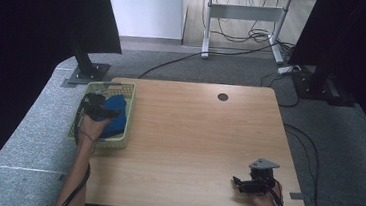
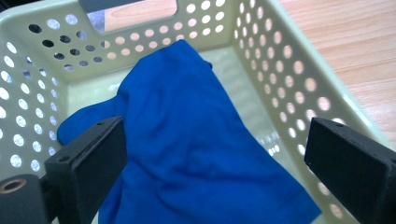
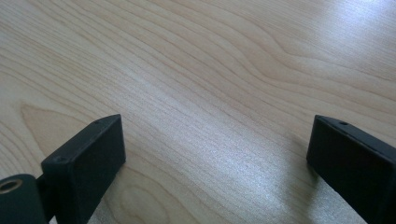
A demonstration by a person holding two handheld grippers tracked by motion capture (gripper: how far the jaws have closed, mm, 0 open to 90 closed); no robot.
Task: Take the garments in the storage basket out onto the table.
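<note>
A: Start at the left. What is there?

B: A pale green basket (image 1: 126,109) with round holes in its walls sits on the left edge of the wooden table (image 1: 193,139). A blue cloth (image 1: 115,119) lies crumpled inside it, spread over most of the floor.

A: And the left gripper (image 1: 101,110)?

B: It hangs over the basket, above the cloth. In the left gripper view its jaws stand wide apart with nothing between them but the cloth (image 2: 196,140) lower down in the basket (image 2: 285,70). Whether the jaws touch the fabric, I cannot tell.

A: The middle of the table?

B: Bare wood, with a round dark hole (image 1: 222,97) near the far edge.

A: Then the right side.

B: The right gripper (image 1: 240,183) rests low at the near right corner of the table, well apart from the basket, with its grey three-cornered plate on top. In the right gripper view its jaws are also spread wide, holding nothing, with wood grain of the table (image 3: 210,93) just below them.

A: Beyond the table?

B: Grey carpet (image 1: 32,135), and a desk frame (image 1: 244,13) with cables at the back.
</note>
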